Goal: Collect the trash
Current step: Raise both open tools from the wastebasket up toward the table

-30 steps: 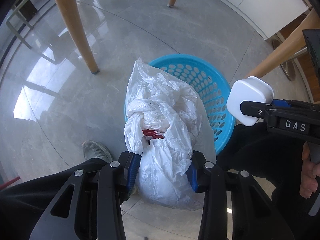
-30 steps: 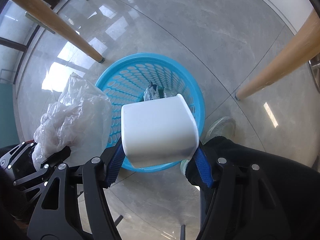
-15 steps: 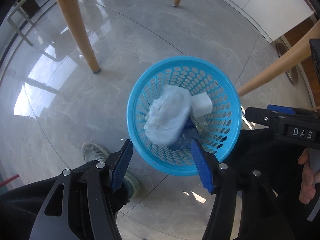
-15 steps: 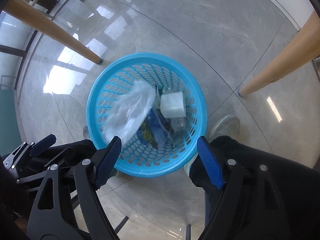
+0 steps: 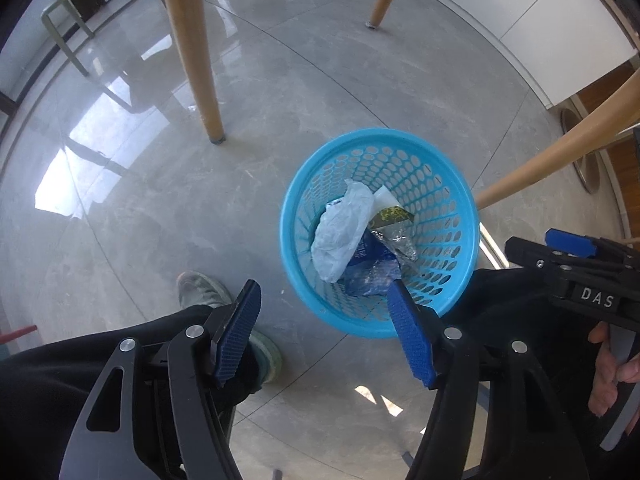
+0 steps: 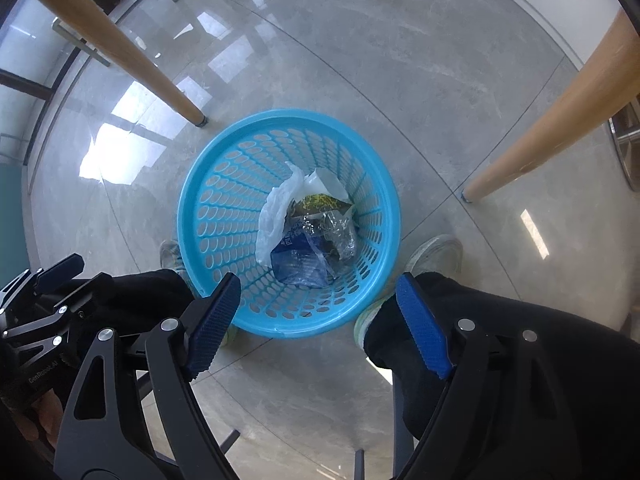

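A blue perforated waste basket point(image 5: 460, 216) point(image 6: 200, 216) stands on the grey floor. Inside it lie a crumpled white plastic bag point(image 5: 340, 232) point(image 6: 274, 210), a blue wrapper point(image 5: 370, 264) point(image 6: 298, 260), clear crinkled plastic point(image 6: 340, 232) and a white box mostly covered point(image 5: 385, 200) point(image 6: 326, 180). My left gripper point(image 5: 326, 300) is open and empty, held above the floor just left of the basket. My right gripper point(image 6: 316, 292) is open and empty above the basket's near rim; it also shows in the left wrist view point(image 5: 568, 236).
Wooden furniture legs stand around the basket point(image 5: 192, 48) point(image 5: 552, 156) point(image 6: 116, 52) point(image 6: 560, 112). The person's shoes point(image 5: 204, 290) point(image 6: 436, 252) and dark trousers are close to the basket. White cabinets point(image 5: 540, 12) line the far wall.
A second ago my left gripper held the white bag and my right held the white box. Both opened and the items dropped into the basket. The left gripper has since shifted left.
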Demonstrator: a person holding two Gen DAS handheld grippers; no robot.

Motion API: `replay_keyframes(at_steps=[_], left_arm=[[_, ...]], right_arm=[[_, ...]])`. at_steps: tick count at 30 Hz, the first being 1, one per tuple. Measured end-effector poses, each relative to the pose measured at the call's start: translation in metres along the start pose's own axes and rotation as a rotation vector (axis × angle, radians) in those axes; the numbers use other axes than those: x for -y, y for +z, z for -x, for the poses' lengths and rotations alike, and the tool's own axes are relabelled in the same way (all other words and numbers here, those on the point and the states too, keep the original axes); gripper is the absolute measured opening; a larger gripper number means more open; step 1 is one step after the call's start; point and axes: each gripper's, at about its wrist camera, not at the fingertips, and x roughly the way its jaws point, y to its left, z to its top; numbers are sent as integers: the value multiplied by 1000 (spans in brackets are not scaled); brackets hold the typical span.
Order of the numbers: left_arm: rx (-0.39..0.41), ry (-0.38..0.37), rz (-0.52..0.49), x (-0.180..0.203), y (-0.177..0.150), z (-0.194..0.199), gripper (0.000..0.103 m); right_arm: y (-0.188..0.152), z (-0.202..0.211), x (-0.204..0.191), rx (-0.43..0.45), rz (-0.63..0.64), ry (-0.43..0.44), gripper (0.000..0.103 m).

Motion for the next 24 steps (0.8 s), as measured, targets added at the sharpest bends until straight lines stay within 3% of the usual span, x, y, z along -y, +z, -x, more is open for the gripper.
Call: replay_keyframes(at_steps=[9, 15, 24], left_arm=[[77, -61, 56, -9, -16, 46, 72], [145, -1, 18, -7, -37, 78, 75], [252, -4, -31, -11, -72, 142, 85]], right_arm=[[-20, 43, -19, 84, 39, 35, 82], [-47, 87, -29, 147, 88, 33, 88], [-106, 154, -28, 274, 135, 74, 92]])
